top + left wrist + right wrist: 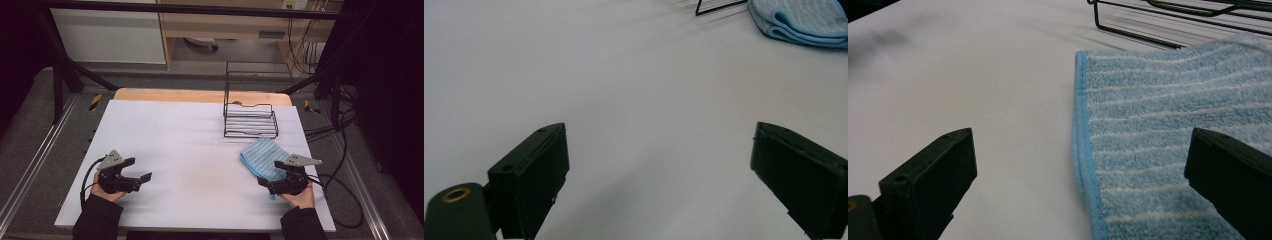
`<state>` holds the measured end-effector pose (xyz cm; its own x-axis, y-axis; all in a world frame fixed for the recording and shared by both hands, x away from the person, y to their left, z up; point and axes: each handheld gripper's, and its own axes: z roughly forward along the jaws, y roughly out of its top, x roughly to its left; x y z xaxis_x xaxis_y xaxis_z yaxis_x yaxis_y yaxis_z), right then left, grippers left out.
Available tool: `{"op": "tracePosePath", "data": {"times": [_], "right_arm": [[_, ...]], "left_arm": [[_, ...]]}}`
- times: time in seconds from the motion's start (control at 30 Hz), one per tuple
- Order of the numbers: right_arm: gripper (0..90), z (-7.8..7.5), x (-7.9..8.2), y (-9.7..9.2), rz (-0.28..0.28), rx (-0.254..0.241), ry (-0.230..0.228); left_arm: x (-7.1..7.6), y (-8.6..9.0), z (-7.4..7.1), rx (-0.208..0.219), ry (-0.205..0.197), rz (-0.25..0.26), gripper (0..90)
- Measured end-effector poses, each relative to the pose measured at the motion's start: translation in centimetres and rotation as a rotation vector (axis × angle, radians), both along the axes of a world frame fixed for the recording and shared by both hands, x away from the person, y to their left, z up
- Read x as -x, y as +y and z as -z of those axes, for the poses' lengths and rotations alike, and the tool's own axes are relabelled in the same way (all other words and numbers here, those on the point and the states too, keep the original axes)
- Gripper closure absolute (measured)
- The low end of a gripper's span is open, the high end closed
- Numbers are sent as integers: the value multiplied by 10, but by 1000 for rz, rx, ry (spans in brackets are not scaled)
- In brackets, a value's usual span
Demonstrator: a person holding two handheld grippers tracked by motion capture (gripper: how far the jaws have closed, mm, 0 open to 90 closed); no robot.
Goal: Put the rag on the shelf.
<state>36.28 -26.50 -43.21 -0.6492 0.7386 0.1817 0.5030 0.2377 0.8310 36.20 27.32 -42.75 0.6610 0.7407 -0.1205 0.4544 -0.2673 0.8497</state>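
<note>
Your left gripper (142,175) sits at the near left of the white table (190,150), jaws spread wide with nothing between them. No writing or label can be read on anything here. At the near right lies the folded cloth (261,156), light blue terry with thin white stripes and a stitched blue edge, just in front of the black wire rack (250,120). Your right gripper (270,175) rests over the cloth's near edge, jaws wide and empty.

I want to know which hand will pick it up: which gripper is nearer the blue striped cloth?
Right. The right gripper sits at the blue striped cloth's near edge, open fingers over its hem. The left gripper is open, far across the white table.
</note>
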Motion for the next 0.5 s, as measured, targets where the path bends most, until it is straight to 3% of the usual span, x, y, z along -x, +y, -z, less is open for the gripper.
{"op": "tracePosePath", "data": {"times": [0.2,0.5], "right_arm": [[22,0,-1,0,5,15,1],[135,2,-5,4,7,74,32]], "left_arm": [[0,0,0,1,2,-2,88],[-1,-1,1,-13,4,2,96]]}}
